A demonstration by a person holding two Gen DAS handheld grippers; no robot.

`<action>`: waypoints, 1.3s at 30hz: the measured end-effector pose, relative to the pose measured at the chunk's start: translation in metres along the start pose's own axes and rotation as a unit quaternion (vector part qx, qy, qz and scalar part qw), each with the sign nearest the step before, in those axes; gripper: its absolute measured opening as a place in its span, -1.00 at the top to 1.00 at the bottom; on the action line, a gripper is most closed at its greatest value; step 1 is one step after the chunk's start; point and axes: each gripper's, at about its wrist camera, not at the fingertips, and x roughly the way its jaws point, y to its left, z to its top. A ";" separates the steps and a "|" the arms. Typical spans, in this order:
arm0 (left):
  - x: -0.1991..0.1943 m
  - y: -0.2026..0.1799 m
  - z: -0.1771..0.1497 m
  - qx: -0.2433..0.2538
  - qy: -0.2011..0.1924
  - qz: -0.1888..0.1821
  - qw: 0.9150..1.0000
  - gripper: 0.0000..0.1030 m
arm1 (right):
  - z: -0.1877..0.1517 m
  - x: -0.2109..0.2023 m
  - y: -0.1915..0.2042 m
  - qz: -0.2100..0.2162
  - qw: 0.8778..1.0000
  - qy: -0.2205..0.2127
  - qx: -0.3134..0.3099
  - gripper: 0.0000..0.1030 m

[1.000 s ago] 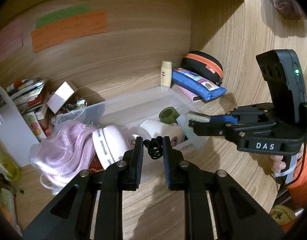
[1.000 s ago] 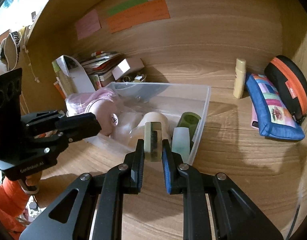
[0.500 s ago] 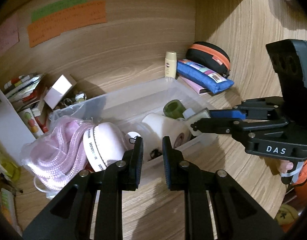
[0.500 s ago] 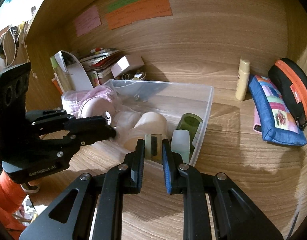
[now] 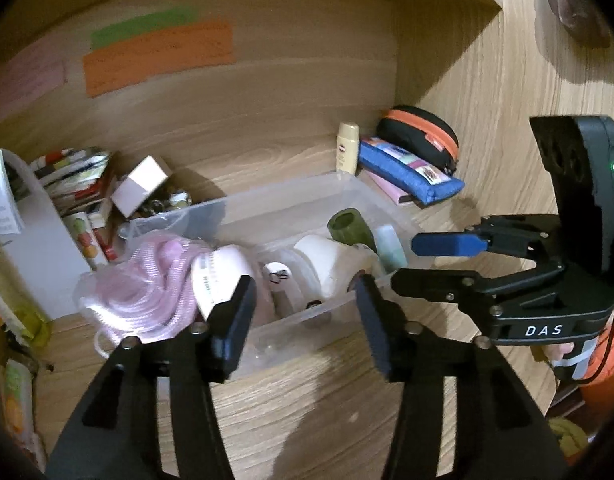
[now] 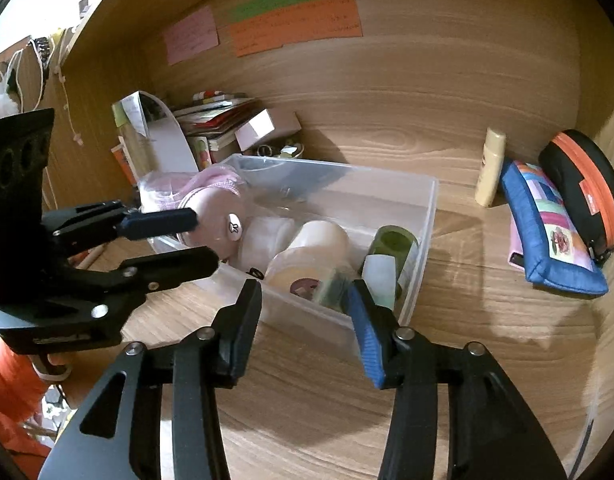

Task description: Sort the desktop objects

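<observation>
A clear plastic bin (image 5: 291, 200) (image 6: 425, 216) stands on the wooden desk and holds a pink rope bundle (image 5: 147, 284), a white roll (image 5: 327, 260) (image 6: 323, 240), a green cylinder (image 5: 349, 226) (image 6: 395, 244) and a pale green tube (image 6: 381, 276). A blurred green block (image 6: 331, 288) lies inside the bin's near wall. My left gripper (image 5: 305, 304) is open and empty over the bin's near edge; it also shows in the right wrist view (image 6: 203, 240). My right gripper (image 6: 307, 304) is open and empty at the bin's near right corner; it also shows in the left wrist view (image 5: 403, 260).
A cream bottle (image 6: 491, 168), a blue pencil case (image 6: 547, 232) and a black-and-orange case (image 6: 583, 184) stand at the back right. Books, a white box (image 6: 263, 128) and papers crowd the back left. Sticky notes (image 6: 295, 24) hang on the back wall.
Both grippers have opened. The left let go of a small black clip and the right let go of the green block; both now lie in the bin.
</observation>
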 end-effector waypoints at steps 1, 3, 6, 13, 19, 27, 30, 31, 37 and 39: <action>-0.004 0.001 -0.001 -0.003 -0.004 0.000 1.000 -0.10 | 0.000 -0.001 0.001 -0.003 1.000 -0.001 0.000 0.12; -0.009 0.002 -0.002 -0.008 -0.008 0.000 1.000 -0.16 | 0.000 -0.005 0.003 -0.004 1.000 -0.005 0.002 0.01; -0.017 0.002 -0.005 -0.011 -0.015 0.004 1.000 -0.23 | -0.002 -0.012 0.007 0.005 1.000 -0.010 0.005 -0.06; -0.039 0.005 -0.009 -0.025 -0.033 0.010 0.999 -0.44 | -0.005 -0.031 0.024 -0.030 0.999 -0.033 -0.013 -0.40; -0.061 0.005 -0.019 -0.034 -0.037 0.023 0.998 -0.60 | -0.013 -0.053 0.039 -0.050 0.997 -0.049 -0.027 -0.63; -0.086 -0.002 -0.036 -0.046 -0.058 0.052 0.996 -0.87 | -0.027 -0.085 0.056 -0.063 0.995 -0.069 -0.035 -0.77; -0.091 -0.003 -0.041 -0.054 -0.058 0.065 0.995 -0.88 | -0.034 -0.095 0.059 -0.067 0.994 -0.084 -0.031 -0.88; -0.093 -0.003 -0.042 -0.057 -0.058 0.068 0.994 -0.88 | -0.036 -0.098 0.060 -0.067 0.994 -0.086 -0.030 -0.88; -0.097 -0.007 -0.051 -0.071 -0.058 0.089 0.992 -0.89 | -0.043 -0.106 0.062 -0.062 0.993 -0.095 -0.022 -0.90; -0.098 -0.008 -0.054 -0.077 -0.060 0.095 0.991 -0.89 | -0.044 -0.105 0.061 -0.058 0.994 -0.093 -0.018 -0.90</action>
